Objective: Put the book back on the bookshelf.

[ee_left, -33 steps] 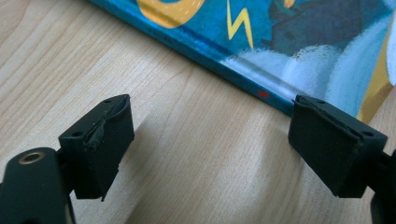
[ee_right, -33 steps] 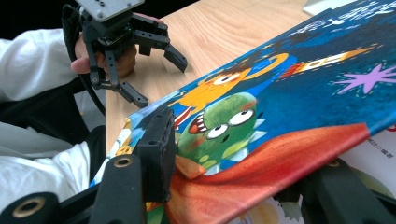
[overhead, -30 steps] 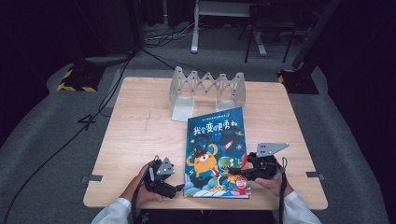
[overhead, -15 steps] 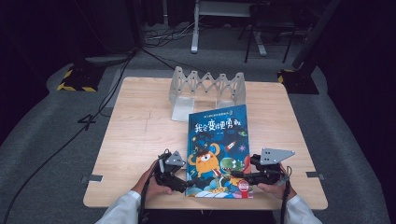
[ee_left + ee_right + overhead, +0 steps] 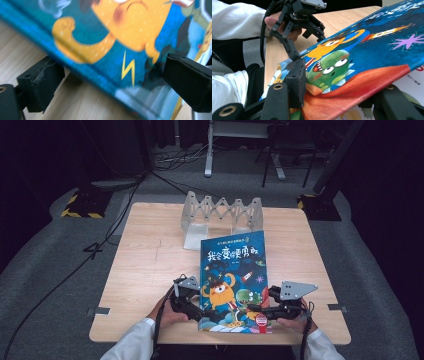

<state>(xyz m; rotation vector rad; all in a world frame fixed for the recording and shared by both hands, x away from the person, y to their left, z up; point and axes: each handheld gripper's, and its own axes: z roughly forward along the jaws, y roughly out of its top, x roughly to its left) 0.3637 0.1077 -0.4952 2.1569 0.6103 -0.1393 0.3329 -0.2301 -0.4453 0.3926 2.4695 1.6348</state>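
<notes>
Two claws — left (image 5: 194, 306), right (image 5: 260, 310) — grip book (image 5: 232, 265).

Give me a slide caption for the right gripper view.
Right gripper lifting the picture book's cover, left gripper at its far edge.

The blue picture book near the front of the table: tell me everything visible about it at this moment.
The blue picture book with the orange monster on its cover is a thin, glossy hardback with white and yellow title characters, a green creature, a rocket and stars. It lies closed at the near edge of the light wooden table, its far edge close to the grey zigzag rack. In the right gripper view the cover is raised, showing a white page beneath. The left gripper straddles its left edge; the right gripper has one jaw over the cover, one under.
</notes>
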